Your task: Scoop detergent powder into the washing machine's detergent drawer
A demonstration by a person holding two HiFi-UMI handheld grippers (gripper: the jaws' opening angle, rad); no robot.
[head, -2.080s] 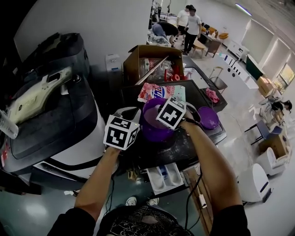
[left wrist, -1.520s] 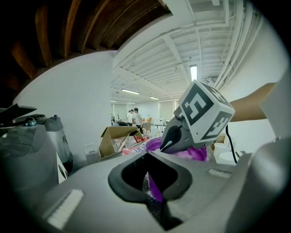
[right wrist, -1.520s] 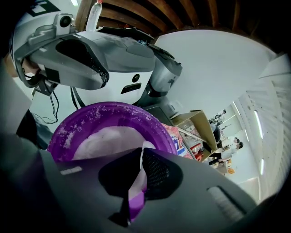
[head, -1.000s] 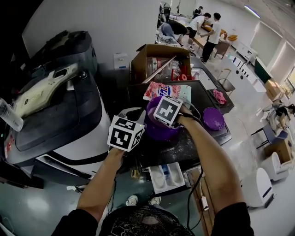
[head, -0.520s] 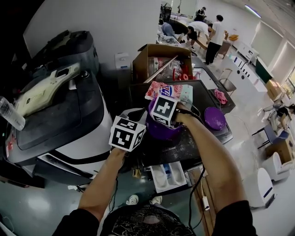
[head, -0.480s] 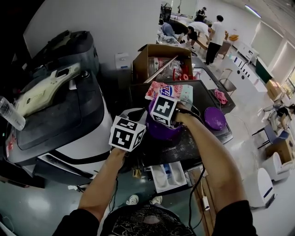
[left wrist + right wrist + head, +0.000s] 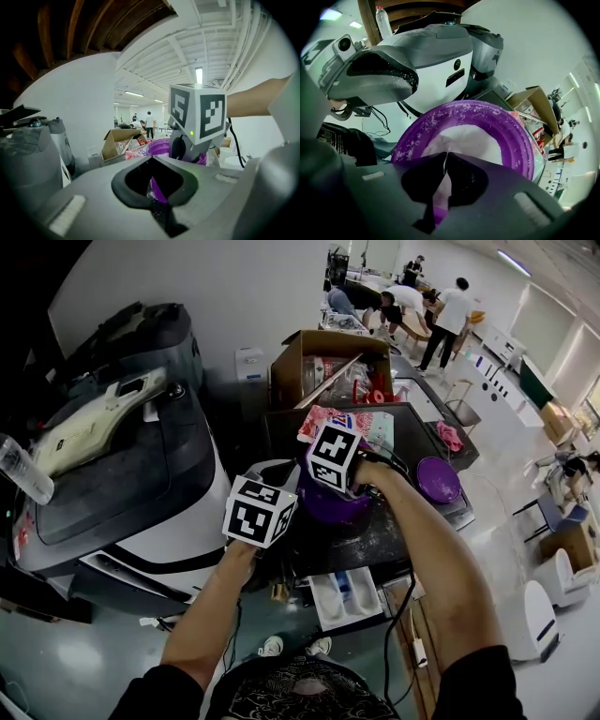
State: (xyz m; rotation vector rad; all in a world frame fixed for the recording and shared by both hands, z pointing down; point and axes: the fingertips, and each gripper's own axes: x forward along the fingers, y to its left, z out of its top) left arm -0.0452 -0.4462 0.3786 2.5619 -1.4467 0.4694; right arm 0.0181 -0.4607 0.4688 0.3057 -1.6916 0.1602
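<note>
A purple tub [image 7: 330, 504] of white detergent powder [image 7: 474, 136] stands on a dark table beside the washing machine [image 7: 141, 512]. My left gripper [image 7: 152, 165] is shut on the tub's near rim [image 7: 156, 190]; its marker cube [image 7: 255, 512] shows in the head view. My right gripper [image 7: 445, 158] hangs over the tub's mouth, shut on a thin purple scoop handle [image 7: 434, 213]. The scoop's bowl is hidden behind the jaws. The white detergent drawer [image 7: 343, 595] stands pulled open below the table's front edge.
A purple lid [image 7: 439, 479] lies on the table at the right. A Tide bag [image 7: 361, 424] and an open cardboard box [image 7: 323, 357] sit behind the tub. Spilled powder dusts the table [image 7: 398, 531]. People stand far back in the room.
My right gripper has drifted a little left and farther over the tub. The left gripper has stayed on the rim.
</note>
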